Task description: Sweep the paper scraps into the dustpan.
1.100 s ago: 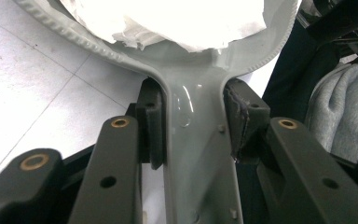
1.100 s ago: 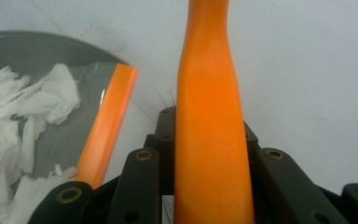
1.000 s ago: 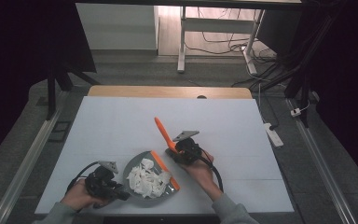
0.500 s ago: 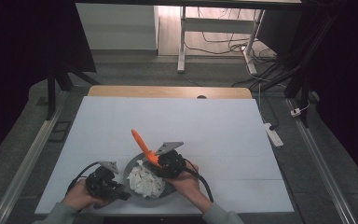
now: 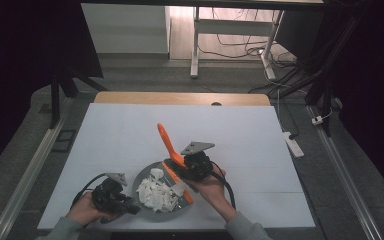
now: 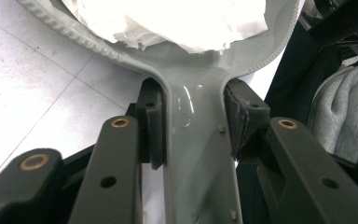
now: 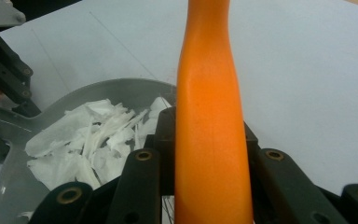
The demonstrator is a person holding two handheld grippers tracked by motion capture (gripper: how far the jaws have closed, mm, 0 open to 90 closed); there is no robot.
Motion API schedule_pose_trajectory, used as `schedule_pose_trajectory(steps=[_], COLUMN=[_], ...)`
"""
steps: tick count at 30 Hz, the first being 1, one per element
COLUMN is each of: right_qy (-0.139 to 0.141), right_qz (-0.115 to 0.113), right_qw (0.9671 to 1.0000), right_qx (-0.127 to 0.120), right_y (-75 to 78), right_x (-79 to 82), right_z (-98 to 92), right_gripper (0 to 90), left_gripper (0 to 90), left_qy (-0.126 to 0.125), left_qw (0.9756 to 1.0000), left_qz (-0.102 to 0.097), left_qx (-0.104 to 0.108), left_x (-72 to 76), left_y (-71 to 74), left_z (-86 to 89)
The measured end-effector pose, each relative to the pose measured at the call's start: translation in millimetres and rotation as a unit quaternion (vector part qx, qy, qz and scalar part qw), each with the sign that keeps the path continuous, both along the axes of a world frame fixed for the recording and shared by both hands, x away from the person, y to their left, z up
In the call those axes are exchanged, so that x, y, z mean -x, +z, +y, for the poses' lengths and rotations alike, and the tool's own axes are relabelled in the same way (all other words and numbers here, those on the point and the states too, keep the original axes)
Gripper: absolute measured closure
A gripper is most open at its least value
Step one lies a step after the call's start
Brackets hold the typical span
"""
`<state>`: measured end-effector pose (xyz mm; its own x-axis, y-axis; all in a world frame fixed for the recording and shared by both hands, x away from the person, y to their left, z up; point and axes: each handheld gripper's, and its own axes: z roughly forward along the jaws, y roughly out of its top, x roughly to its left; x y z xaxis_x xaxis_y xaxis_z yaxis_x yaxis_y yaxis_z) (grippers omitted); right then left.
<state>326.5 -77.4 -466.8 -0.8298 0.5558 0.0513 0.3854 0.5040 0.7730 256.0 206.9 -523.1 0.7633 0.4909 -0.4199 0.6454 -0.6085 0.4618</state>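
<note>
Left tongs [image 6: 191, 154] pinch the grey dustpan's handle [image 6: 193, 140]; right tongs [image 7: 205, 140] clamp the orange brush handle [image 7: 212, 140].

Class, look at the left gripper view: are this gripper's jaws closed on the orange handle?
No, the left gripper is clamped on the grey handle of the dustpan that holds the white paper scraps.

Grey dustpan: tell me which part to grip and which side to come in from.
Grip the grey dustpan by its narrow flat handle, coming in from the handle end at the person's near left, opposite the open mouth. The handle is slim enough to fit between two pads, while the wide pan holds the torn white paper. The left gripper is shut on it this way.
</note>
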Motion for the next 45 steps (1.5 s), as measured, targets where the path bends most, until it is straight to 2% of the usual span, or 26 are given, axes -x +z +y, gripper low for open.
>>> schedule_pose_trajectory(steps=[8, 14, 28, 39, 45], right_qy=[-0.013, -0.028, -0.067, -0.084, -0.084], right_qz=[0.002, 0.005, 0.006, -0.001, -0.006], right_qw=[0.9999, 0.9996, 0.9976, 0.9964, 0.9964], right_qx=[-0.005, 0.002, 0.014, 0.009, 0.005], right_y=[3.6, 0.8, -2.3, -1.3, 0.9], right_x=[-5.3, -9.7, -14.2, -15.2, -15.2], right_z=[-12.6, -24.3, -61.7, -84.1, -92.6], right_gripper=[71.6, 71.6, 71.6, 71.6, 71.6], left_gripper=[62.0, 61.9, 61.9, 61.8, 61.8], left_qy=[0.002, 0.001, 0.016, 0.027, 0.044], left_qw=[1.0, 1.0, 0.9992, 0.9971, 0.9956], left_qz=[-0.005, -0.009, -0.035, -0.066, -0.078], left_qx=[0.002, 0.002, 0.009, 0.024, 0.028], left_x=[0.4, 0.7, 1.1, 3.5, 4.6], left_y=[0.4, 0.8, 2.5, 6.6, 8.7], left_z=[0.3, 0.6, 3.0, 5.9, 7.8])
